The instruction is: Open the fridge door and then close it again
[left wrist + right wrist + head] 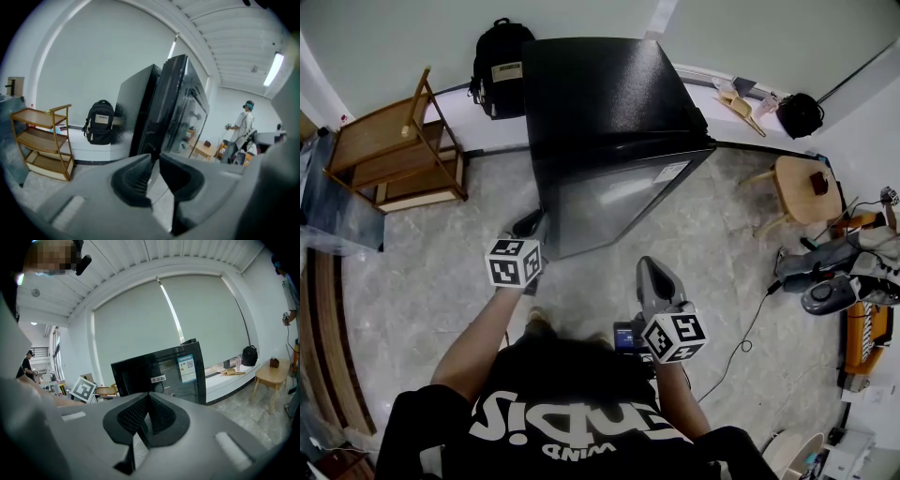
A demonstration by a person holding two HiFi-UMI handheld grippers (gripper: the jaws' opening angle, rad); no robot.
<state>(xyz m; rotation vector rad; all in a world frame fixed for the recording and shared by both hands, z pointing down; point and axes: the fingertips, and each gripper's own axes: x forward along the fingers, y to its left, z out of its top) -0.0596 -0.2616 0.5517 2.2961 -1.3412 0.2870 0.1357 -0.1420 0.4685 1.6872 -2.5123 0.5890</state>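
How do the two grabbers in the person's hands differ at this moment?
The left gripper sits close by the front corner of the black fridge; the right gripper hangs back over the floor. The left gripper's jaws stand slightly apart, while the right gripper's meet at the tips. Both hold nothing.

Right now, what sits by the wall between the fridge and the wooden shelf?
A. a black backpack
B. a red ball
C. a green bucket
A: the backpack stands between the shelf and the fridge.
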